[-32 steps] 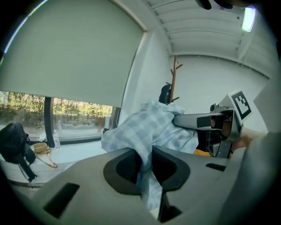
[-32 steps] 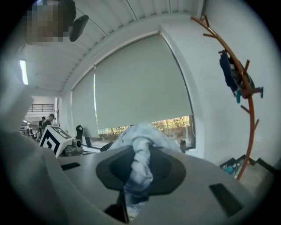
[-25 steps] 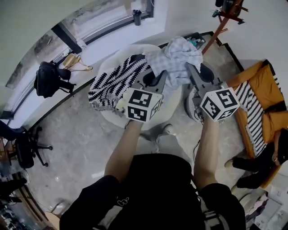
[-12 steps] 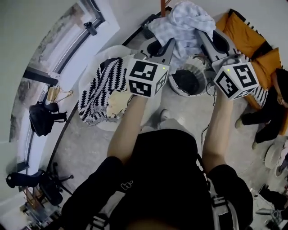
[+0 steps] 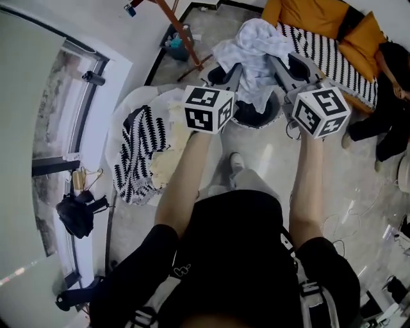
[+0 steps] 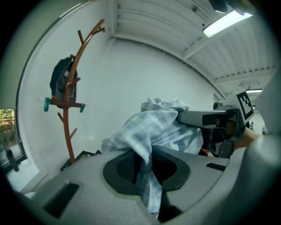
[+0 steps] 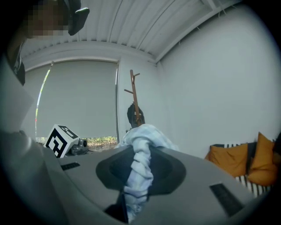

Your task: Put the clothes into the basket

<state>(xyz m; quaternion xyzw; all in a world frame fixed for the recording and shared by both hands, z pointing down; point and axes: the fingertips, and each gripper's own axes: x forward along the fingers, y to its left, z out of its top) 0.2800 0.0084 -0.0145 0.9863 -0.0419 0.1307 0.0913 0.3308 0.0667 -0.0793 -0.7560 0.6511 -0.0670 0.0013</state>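
Observation:
A pale checked shirt [image 5: 256,48] hangs bunched between my two grippers, held up in the air. My left gripper [image 5: 230,70] is shut on its left part, and the cloth runs down through the jaws [image 6: 147,171]. My right gripper [image 5: 282,63] is shut on a twisted fold of the same shirt [image 7: 138,169]. Directly below the shirt stands a round basket [image 5: 259,118] with a dark inside, on the floor between the two marker cubes. Each gripper shows in the other's view: the right gripper [image 6: 219,121] and the left gripper's cube [image 7: 61,140].
A round white table [image 5: 125,112] at the left holds a black-and-white zigzag garment [image 5: 138,154] and a cream cloth [image 5: 165,160]. A wooden coat stand [image 5: 176,25] is behind the basket. An orange sofa [image 5: 320,16] with a striped blanket [image 5: 333,57] and a seated person [image 5: 391,102] are at the right.
Both grippers have swung the shirt away from the table towards the right. The basket now lies beneath it, and the table has slid to the left of the view.

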